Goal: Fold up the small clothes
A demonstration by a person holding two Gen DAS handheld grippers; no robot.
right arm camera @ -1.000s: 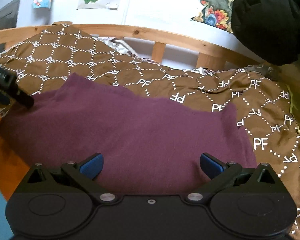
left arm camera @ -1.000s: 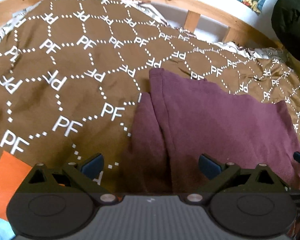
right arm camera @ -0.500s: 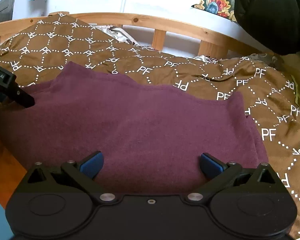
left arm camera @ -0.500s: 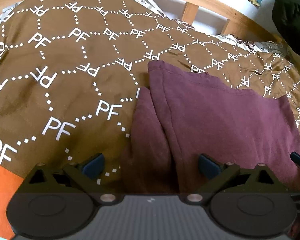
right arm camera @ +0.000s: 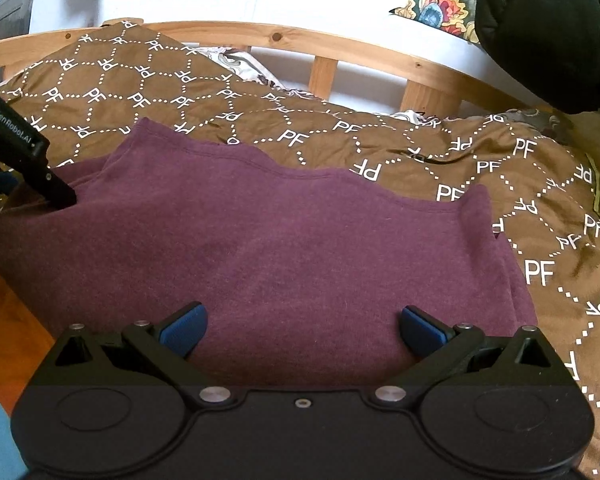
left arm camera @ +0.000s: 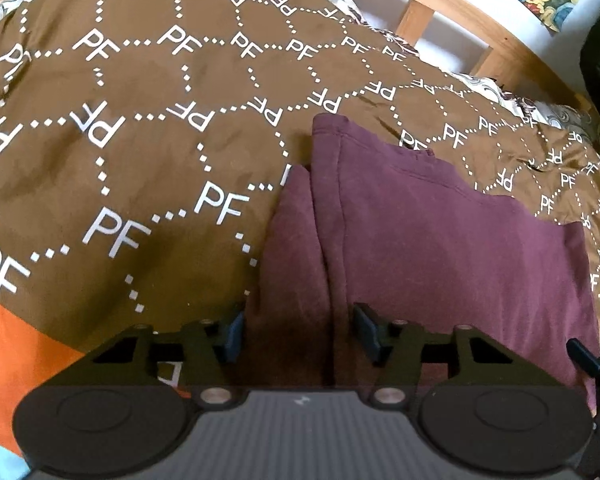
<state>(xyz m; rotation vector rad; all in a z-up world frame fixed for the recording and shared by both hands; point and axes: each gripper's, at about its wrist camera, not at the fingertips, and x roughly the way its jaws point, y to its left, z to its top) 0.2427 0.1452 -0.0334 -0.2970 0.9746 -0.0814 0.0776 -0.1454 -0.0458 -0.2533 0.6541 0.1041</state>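
Observation:
A maroon garment (left arm camera: 440, 240) lies flat on a brown bedspread with a white PF print (left arm camera: 140, 140), its left side folded into a long ridge. My left gripper (left arm camera: 300, 334) is low over that left edge. Its jaws are closing with the ridge of cloth between them, and the pads do not visibly pinch it. In the right wrist view the same garment (right arm camera: 280, 240) fills the middle. My right gripper (right arm camera: 302, 328) stands open at its near right edge, the cloth lying under and between the blue pads (right arm camera: 184, 326). A black finger (right arm camera: 56, 188) of the left gripper touches the garment's left end.
A wooden bed rail (right arm camera: 320, 50) runs along the far side, against a white wall with colourful pictures. A bulky black object (right arm camera: 548, 28) sits at the upper right. An orange surface (left arm camera: 16, 344) shows at the bed's near left edge.
The left jaws have narrowed from wide open to about half, framing the garment's left fold, and the left view has tipped down. The right gripper and the garment have stayed put.

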